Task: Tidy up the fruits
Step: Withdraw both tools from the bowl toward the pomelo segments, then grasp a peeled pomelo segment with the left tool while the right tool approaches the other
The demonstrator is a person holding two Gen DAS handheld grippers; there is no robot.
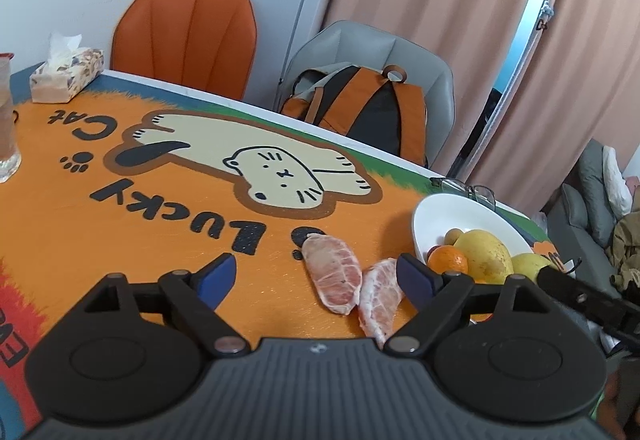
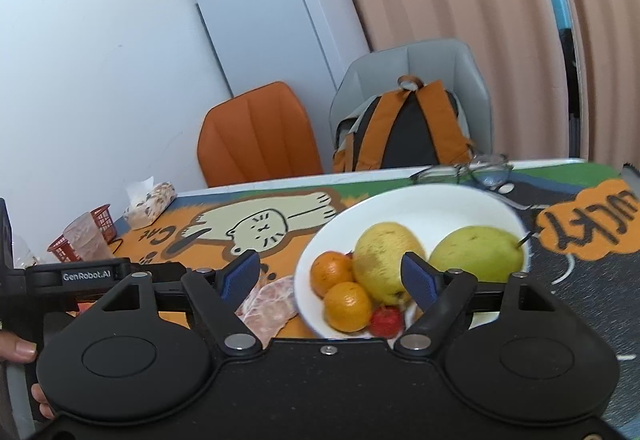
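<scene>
Left wrist view is giving us the key picture: the left gripper [image 1: 316, 278] is hanging over the surface [image 1: 120, 240] with its jaws spread wide and nothing between the pads. Two peeled pomelo segments [image 1: 334, 272] are lying side by side on the orange mat, just ahead and toward the right-hand finger, with the nearer segment partly tucked behind that finger. Their long axes are running roughly away from the camera, fanning apart slightly toward the far end. Just beyond them to the right, the white bowl [image 1: 448, 209] is sitting with oranges and yellow-green fruit in it.

Over on the right wrist view, the right gripper [image 2: 332, 278] is also standing released and empty, aimed at the bowl's near rim, with the segments off to its left. So the left hand looks the nearer one for the segments; it would likely need to shift right to straddle one across its narrow width.
</scene>
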